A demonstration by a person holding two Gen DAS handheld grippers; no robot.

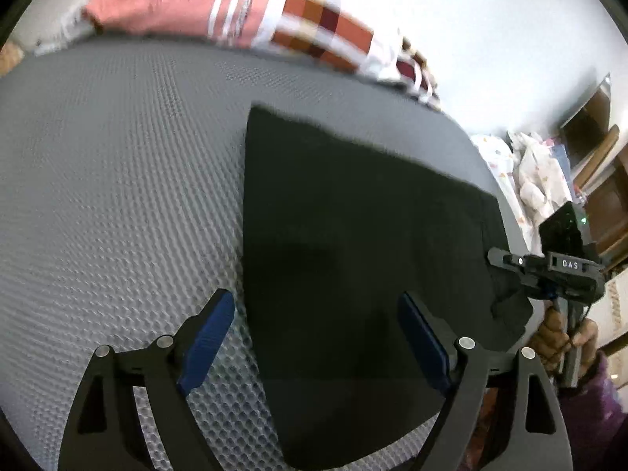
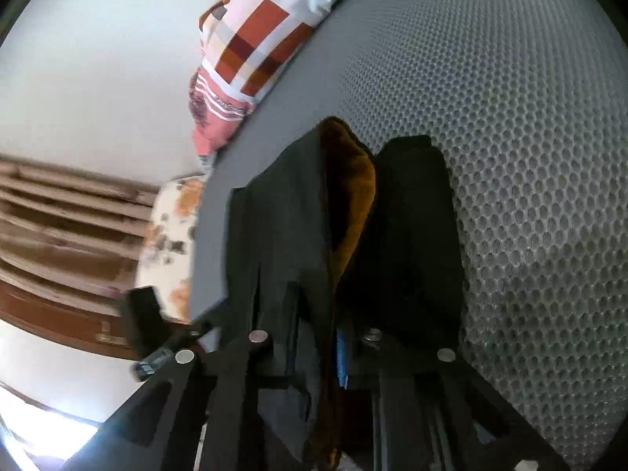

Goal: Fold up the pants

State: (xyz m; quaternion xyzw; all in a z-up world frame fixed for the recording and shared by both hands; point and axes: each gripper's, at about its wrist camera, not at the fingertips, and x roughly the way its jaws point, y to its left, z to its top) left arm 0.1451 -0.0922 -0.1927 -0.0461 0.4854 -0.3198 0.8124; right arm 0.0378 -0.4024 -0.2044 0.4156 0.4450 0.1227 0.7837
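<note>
I've got the right tool (image 2: 341,353) pinching the black pants (image 1: 353,235) at their edge on the grey mattress (image 1: 117,176), left tool (image 1: 314,337) spread above them; keep the fold taut.

The left gripper (image 1: 316,347) is black-framed with blue pads (image 1: 206,343) and silver rivets (the right gripper (image 1: 549,271), beside it, reads "DAS"), above a purple sleeve (image 1: 592,404).
</note>
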